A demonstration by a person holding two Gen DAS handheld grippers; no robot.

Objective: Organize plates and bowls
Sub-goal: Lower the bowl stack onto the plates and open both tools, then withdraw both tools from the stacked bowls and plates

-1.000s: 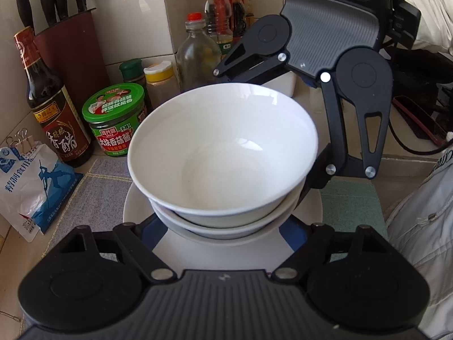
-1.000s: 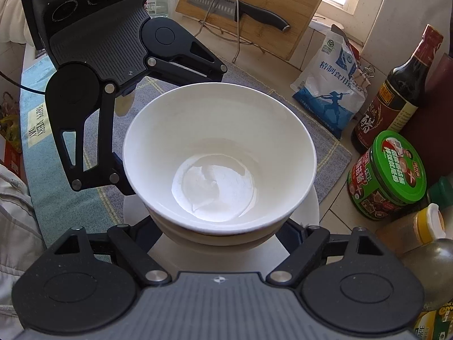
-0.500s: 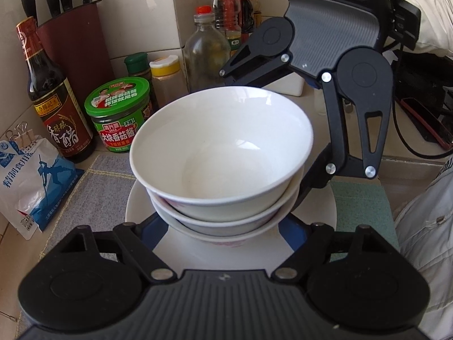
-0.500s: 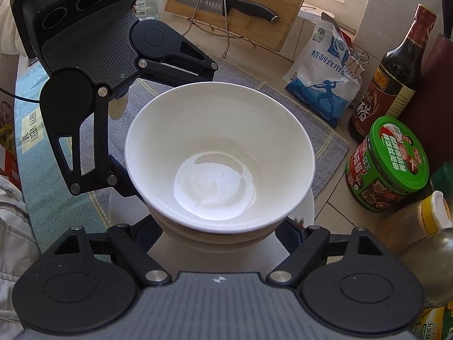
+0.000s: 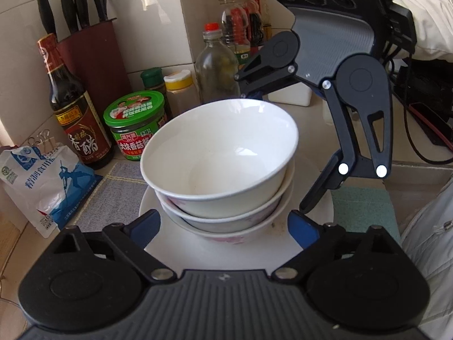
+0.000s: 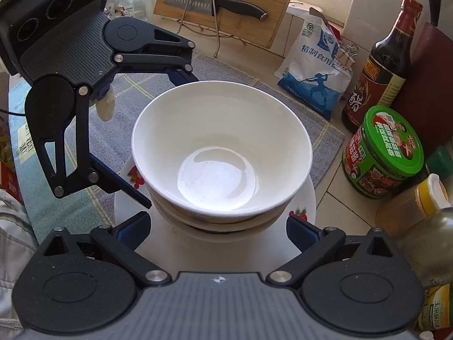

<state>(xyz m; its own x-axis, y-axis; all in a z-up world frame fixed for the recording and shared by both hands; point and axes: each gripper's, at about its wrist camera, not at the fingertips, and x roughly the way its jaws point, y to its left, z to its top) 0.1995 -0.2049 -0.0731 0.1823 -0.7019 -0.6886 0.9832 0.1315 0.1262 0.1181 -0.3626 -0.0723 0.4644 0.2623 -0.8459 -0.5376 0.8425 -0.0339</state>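
Observation:
A stack of white bowls [image 5: 220,167] sits on a white plate [image 5: 215,250] with a red flower print; the stack also shows in the right wrist view [image 6: 220,155], as does the plate [image 6: 305,206]. My left gripper [image 5: 223,228] is open, its blue-tipped fingers on either side of the stack's base above the plate. My right gripper [image 6: 218,226] is open too, straddling the stack from the opposite side. Each gripper shows in the other's view, beyond the bowls. Neither holds anything.
A grey mat [image 6: 254,85] lies under the plate. Against the wall stand a green-lidded jar [image 5: 136,124], a dark vinegar bottle [image 5: 73,107], a knife block [image 5: 93,62], several bottles and a salt bag [image 5: 42,184]. A cutting board with a knife [image 6: 226,2] stands behind.
Both grippers have drawn back and up from the bowl stack; the bowls look smaller and the plate shows more. The stack stays on the plate.

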